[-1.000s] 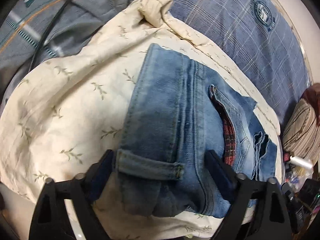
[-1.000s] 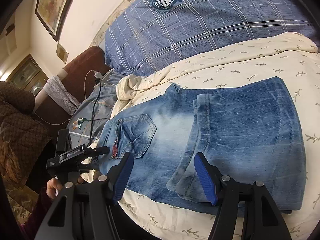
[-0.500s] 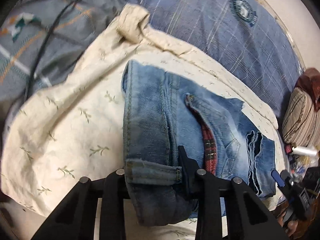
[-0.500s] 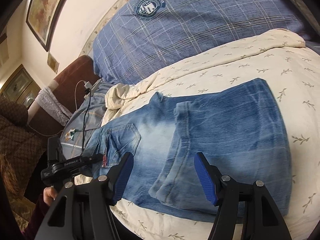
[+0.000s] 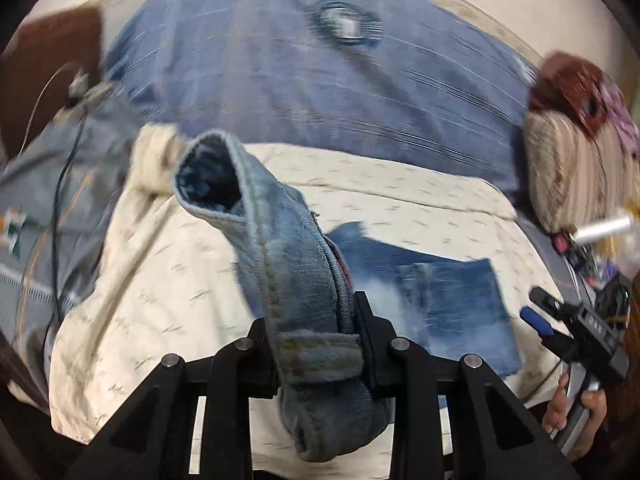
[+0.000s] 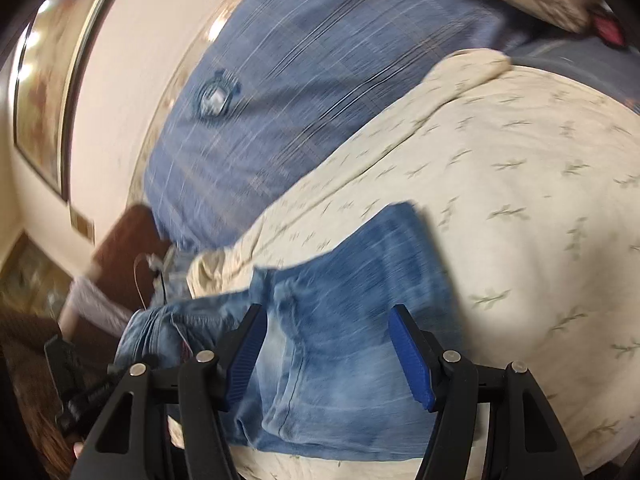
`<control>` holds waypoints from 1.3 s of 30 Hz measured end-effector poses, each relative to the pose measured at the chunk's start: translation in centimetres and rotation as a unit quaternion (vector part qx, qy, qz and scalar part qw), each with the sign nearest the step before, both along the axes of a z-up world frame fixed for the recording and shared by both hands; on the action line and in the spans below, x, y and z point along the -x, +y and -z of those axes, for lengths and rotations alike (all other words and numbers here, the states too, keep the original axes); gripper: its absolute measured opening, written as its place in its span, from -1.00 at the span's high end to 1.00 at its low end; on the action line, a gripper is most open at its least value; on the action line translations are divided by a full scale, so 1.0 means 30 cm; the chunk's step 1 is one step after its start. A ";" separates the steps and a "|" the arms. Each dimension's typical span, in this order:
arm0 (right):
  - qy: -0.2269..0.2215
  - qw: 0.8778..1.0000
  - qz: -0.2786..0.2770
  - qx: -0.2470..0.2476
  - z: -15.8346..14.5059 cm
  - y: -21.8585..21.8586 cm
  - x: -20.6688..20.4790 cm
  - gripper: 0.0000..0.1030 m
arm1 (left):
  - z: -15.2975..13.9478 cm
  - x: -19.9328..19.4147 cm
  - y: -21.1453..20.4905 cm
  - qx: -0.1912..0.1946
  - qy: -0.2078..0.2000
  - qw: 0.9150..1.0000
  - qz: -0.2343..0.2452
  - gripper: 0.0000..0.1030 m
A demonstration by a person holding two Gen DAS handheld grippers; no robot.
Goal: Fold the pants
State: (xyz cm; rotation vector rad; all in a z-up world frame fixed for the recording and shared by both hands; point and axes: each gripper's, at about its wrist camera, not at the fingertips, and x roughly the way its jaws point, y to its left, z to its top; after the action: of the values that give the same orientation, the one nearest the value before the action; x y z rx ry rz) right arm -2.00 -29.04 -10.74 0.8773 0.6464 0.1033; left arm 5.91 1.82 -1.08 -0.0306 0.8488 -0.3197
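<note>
The blue jeans [image 5: 288, 272] are partly lifted. My left gripper [image 5: 316, 336] is shut on the waistband by a belt loop, and the denim hangs bunched between and below its fingers. The waist opening gapes above them. The jeans' other part [image 5: 452, 296] still lies flat on the cream leaf-print sheet [image 5: 160, 280]. In the right wrist view, my right gripper [image 6: 325, 320] hovers open over the folded denim [image 6: 360, 264], its blue pads [image 6: 408, 352] touching nothing. The same gripper [image 5: 548, 320] appears in the left wrist view at right, held by a hand [image 5: 572, 404].
A blue plaid cover [image 5: 320, 80] with a round crest lies behind the sheet. A striped cushion [image 5: 568, 168] and small clutter [image 5: 600, 232] are at right. A black cable [image 5: 60, 200] crosses grey fabric at left. A framed picture [image 6: 44, 92] hangs on the wall.
My left gripper has closed on the waistband and raised it off the sheet, rolling as it rose. My right gripper has swung sideways over the folded legs and stayed open.
</note>
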 end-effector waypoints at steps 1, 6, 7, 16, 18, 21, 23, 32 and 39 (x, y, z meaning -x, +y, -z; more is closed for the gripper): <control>-0.003 1.000 0.011 -0.013 0.002 -0.029 0.012 -0.30 | -0.009 0.012 -0.056 -0.009 -0.006 1.000 0.016 0.40; -0.017 0.995 0.058 -0.078 0.018 -0.158 0.073 -0.30 | 0.005 0.061 -0.339 -0.050 -0.028 0.994 0.094 0.42; -0.018 0.994 0.065 -0.087 0.021 -0.177 0.083 -0.30 | 0.029 0.067 -0.409 -0.058 -0.024 0.992 0.113 0.42; -0.019 0.988 0.088 -0.128 0.033 -0.298 0.145 -0.31 | 0.105 0.188 -0.625 -0.054 0.008 0.965 0.255 0.18; -0.020 0.989 0.062 -0.134 0.029 -0.278 0.123 -0.32 | 0.061 0.216 -0.550 -0.051 -0.030 0.966 0.252 -0.25; -0.021 0.990 0.012 -0.142 0.022 -0.223 0.071 -0.43 | 0.050 0.200 -0.423 -0.060 -0.039 0.974 0.216 -0.35; -0.012 0.989 -0.024 -0.146 0.027 -0.176 0.024 -0.44 | 0.074 0.168 -0.347 -0.066 -0.027 0.980 0.187 -0.35; 0.058 0.990 -0.062 -0.115 0.085 -0.052 -0.167 -0.44 | 0.245 0.001 -0.093 -0.063 0.051 0.994 0.070 -0.34; 0.083 0.986 -0.106 -0.095 0.118 0.045 -0.209 -0.46 | 0.293 -0.006 -0.138 -0.064 0.056 0.992 0.090 -0.34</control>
State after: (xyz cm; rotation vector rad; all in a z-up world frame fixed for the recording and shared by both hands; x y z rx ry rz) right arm 4.27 -27.69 -14.28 1.0065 0.8958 0.2893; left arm 6.08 -2.31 -9.88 0.1501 0.9854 -0.4349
